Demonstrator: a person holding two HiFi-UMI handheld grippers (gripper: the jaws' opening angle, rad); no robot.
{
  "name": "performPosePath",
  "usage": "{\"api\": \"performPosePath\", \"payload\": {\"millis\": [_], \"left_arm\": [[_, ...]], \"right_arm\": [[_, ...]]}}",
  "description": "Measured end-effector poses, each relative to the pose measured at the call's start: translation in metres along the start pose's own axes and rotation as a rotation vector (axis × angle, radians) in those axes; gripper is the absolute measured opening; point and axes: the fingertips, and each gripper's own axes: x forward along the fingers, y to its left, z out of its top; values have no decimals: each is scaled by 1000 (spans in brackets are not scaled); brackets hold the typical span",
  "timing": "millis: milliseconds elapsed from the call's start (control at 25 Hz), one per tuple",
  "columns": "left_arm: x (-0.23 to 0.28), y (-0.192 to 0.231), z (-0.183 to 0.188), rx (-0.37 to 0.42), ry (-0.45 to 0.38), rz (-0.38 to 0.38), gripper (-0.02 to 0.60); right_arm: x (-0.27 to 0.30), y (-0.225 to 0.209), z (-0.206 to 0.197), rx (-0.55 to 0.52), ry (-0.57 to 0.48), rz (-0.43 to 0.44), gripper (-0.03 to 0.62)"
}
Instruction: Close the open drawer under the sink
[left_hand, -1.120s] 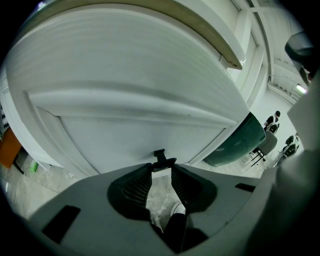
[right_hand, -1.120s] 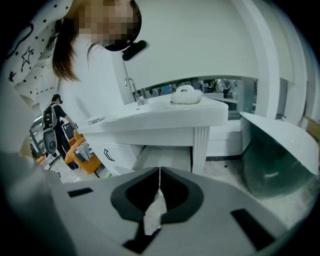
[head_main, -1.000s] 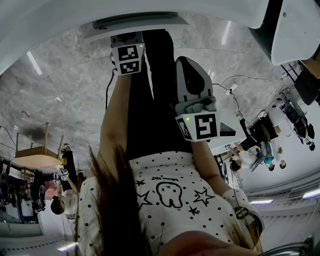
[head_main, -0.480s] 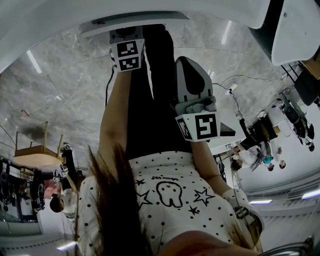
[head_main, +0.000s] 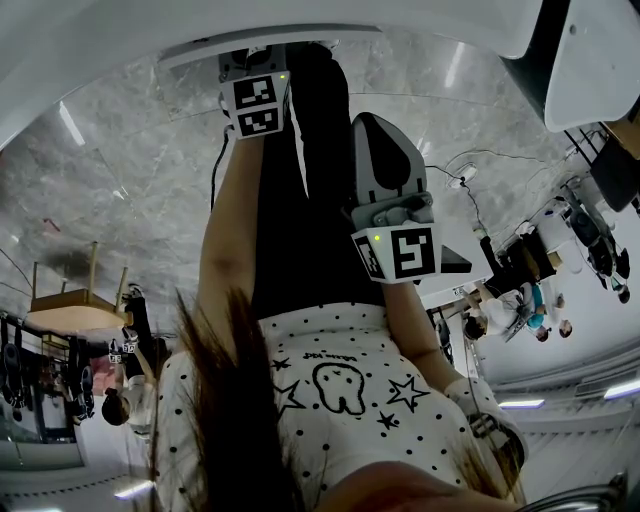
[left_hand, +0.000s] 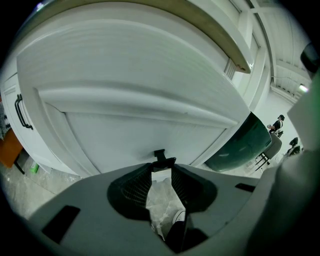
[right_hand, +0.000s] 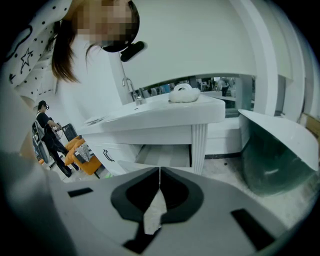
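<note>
Head view first: the camera looks down the person's polka-dot shirt (head_main: 340, 390) and black trousers (head_main: 300, 200). The left gripper (head_main: 252, 70) is stretched far out, its marker cube just short of the white vanity (head_main: 120, 30) at the top of the frame. The right gripper (head_main: 380, 150) hangs nearer the body, in front of the trousers and well apart from the vanity.

Over to the left gripper view, and the white drawer front (left_hand: 150, 100) fills almost everything! The jaws stand a narrow gap apart, and the small black drawer handle (left_hand: 161, 159) sits right at their tips, pinched between them. Far left, another black handle (left_hand: 20, 112) shows on a neighbouring cabinet door.

Now the right gripper view: the jaws are pressed together, tip to tip, with nothing between them. Beyond them stands the sink counter (right_hand: 165, 117) with its faucet (right_hand: 131, 90) and a white bundle (right_hand: 184, 93) on top. Under the counter the drawer is pulled out, its inside showing beside a fluted white column (right_hand: 199, 145). A dark green tub (right_hand: 275, 160) sits to the right.
</note>
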Motion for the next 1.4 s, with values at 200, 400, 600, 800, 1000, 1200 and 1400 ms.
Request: {"api": "performPosePath", "payload": {"millis": [200, 400, 600, 800, 1000, 1200, 1400], "left_arm": [[0, 0, 4, -1, -5, 0, 121], [1, 2, 9, -3, -11, 4, 121], [5, 1, 10, 0, -10, 1, 121], [5, 2, 11, -1, -11, 5, 121], [5, 0, 13, -2, -11, 9, 121], [4, 2, 14, -3, -11, 14, 121], [7, 4, 12, 1, -8, 13, 121]], "right_arm": [[-1, 1, 1, 0, 3, 0, 15], [0, 1, 3, 0, 4, -1, 15], [2, -3, 4, 2, 4, -2, 15], [2, -5, 6, 5, -1, -7, 15], [-1, -8, 7, 5, -4, -11, 15], [-4, -7, 8, 7, -9, -15, 15], [-2, -9, 5, 13, -10, -21, 15]]}}
